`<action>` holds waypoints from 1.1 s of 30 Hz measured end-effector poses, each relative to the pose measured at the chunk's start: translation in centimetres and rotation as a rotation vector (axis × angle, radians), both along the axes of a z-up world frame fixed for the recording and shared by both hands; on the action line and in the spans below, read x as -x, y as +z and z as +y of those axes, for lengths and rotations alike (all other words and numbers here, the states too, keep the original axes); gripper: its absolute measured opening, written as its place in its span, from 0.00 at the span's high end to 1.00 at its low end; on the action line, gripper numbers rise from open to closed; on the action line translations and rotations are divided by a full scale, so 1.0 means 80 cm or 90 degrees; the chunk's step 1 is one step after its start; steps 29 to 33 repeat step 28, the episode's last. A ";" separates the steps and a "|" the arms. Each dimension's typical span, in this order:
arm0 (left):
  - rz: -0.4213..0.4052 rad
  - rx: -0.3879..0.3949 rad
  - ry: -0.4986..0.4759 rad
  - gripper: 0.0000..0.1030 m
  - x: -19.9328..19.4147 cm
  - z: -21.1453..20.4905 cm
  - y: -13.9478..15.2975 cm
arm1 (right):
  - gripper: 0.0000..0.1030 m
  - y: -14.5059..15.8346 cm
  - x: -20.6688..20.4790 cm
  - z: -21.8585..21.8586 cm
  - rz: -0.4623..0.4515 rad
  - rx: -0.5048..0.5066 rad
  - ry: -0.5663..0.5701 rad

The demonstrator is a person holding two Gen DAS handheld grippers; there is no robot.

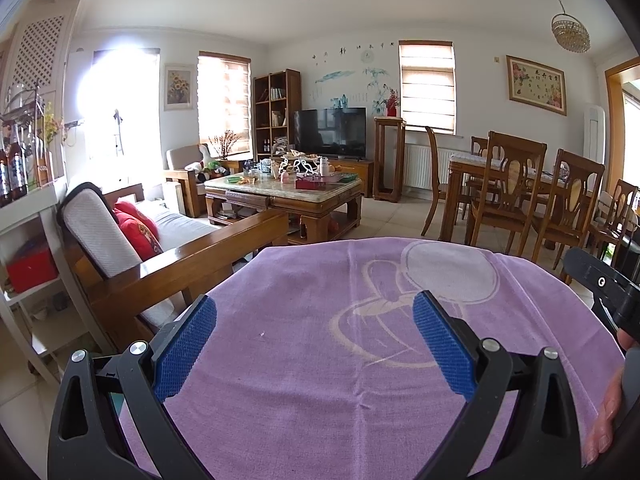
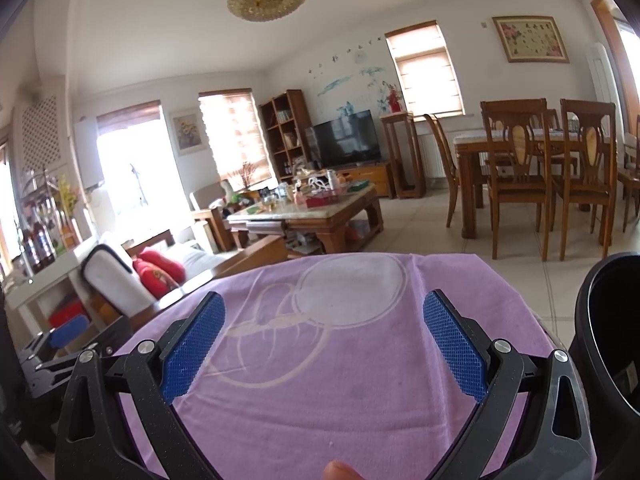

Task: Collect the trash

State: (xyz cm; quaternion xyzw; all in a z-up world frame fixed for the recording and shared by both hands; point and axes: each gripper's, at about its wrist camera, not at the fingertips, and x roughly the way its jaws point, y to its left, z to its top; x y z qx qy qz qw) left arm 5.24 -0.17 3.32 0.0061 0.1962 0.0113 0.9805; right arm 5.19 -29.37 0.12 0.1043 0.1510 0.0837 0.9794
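Observation:
My left gripper (image 1: pixel 316 312) is open over a purple cloth (image 1: pixel 320 380) with a pale printed figure, and nothing lies between its blue pads (image 1: pixel 188 344). My right gripper (image 2: pixel 324 312) is open over the same purple cloth (image 2: pixel 328 400), its blue pads (image 2: pixel 454 350) wide apart. A black bin (image 2: pixel 612 340) stands at the right edge of the right wrist view, rim toward me. No piece of trash shows on the cloth. Part of the other gripper's black body (image 1: pixel 604 284) and a hand (image 1: pixel 608 412) show at the right of the left wrist view.
Beyond the cloth is a wooden sofa (image 1: pixel 172 256) with red cushions, a cluttered coffee table (image 1: pixel 288 196), a TV (image 1: pixel 330 132) and a dining table with chairs (image 1: pixel 520 188). A white shelf with bottles (image 1: pixel 24 200) stands at the left. Tiled floor (image 2: pixel 460 232) lies between the furniture.

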 end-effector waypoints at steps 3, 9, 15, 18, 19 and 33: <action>-0.002 0.000 0.000 0.05 0.000 -0.001 -0.001 | 0.05 0.002 0.000 0.001 -0.002 0.000 0.000; -0.005 -0.001 -0.002 0.05 0.001 -0.001 -0.003 | 0.05 0.002 0.000 0.001 0.000 0.000 0.000; -0.021 0.001 -0.007 0.05 0.006 0.000 -0.004 | 0.05 0.001 0.001 0.002 0.000 0.000 0.000; -0.033 0.003 -0.014 0.05 0.009 0.001 -0.003 | 0.05 0.002 0.000 0.003 0.000 0.000 0.000; -0.032 0.001 -0.014 0.05 0.008 0.001 -0.003 | 0.05 0.002 0.001 0.003 0.001 0.000 0.000; -0.013 0.013 -0.011 0.05 0.001 0.005 -0.005 | 0.05 0.003 0.001 0.002 -0.001 -0.001 -0.002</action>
